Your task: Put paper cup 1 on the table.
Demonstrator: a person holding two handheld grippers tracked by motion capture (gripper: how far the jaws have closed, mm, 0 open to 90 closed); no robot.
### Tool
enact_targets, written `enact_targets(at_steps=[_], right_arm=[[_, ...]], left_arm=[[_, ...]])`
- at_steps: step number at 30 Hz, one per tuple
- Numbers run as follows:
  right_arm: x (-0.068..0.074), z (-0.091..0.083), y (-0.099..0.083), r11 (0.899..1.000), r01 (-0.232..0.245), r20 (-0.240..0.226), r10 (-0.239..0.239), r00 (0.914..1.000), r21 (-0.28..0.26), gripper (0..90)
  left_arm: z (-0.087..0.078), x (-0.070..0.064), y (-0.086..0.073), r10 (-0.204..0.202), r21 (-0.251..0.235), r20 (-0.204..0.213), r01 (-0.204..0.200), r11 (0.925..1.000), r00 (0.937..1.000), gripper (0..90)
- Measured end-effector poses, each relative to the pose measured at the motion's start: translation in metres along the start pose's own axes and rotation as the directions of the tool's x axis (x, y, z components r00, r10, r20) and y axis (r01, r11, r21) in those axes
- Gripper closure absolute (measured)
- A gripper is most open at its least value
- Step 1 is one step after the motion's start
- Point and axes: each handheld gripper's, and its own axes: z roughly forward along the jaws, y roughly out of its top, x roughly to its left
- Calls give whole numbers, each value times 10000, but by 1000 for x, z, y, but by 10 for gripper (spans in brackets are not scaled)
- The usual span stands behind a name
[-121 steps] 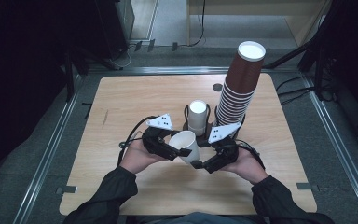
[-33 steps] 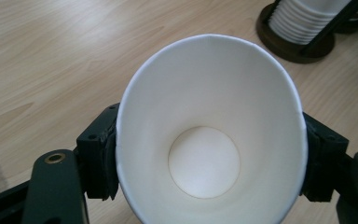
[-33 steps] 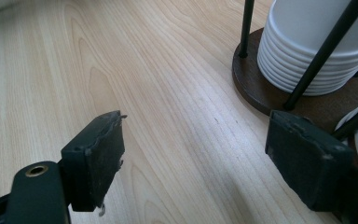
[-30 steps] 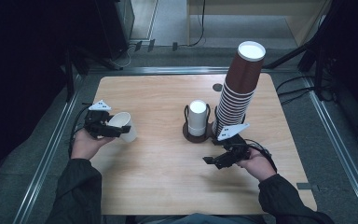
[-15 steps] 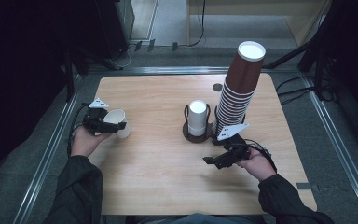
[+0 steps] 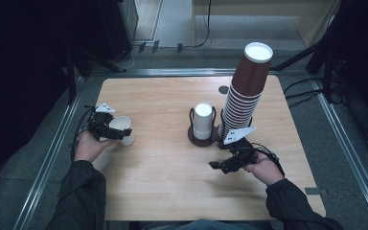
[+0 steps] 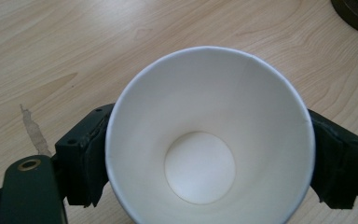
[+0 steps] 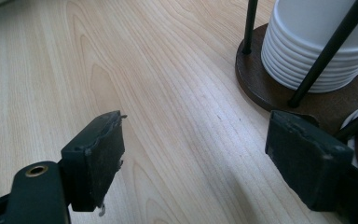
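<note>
A: What is the left claw [image 6: 120,132] doing?

B: It is gripping a white paper cup [image 6: 121,129] by the sides, near the left edge of the table [image 6: 167,191]. In the left gripper view the cup [image 7: 209,135] is sitting between the two black jaws, its mouth facing the camera, and it is looking empty.

A: And the right claw [image 6: 215,165]?

B: It is hovering open over bare wood at the right of the table, holding nothing. In the right gripper view its jaws are standing wide apart, just beside the round dark base of the cup holder [image 8: 279,86].

A: What is sitting there?

B: A stack of white cups [image 6: 203,120] is standing in that holder, and a tall stack of brown cups [image 6: 247,91] is leaning beside it.
</note>
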Motion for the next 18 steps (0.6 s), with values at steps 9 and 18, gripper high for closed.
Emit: enact_targets(at_steps=[9,18], right_arm=[[0,-1,0,10000,34,-20,-34,10000,-2,198],[0,-1,1,10000,52,-84,-52,10000,14,199]], left_arm=[[-4,1,0,-334,-54,315,336,9994,9989,102],[-15,-2,7,-411,-43,215,412,9991,9989,85]])
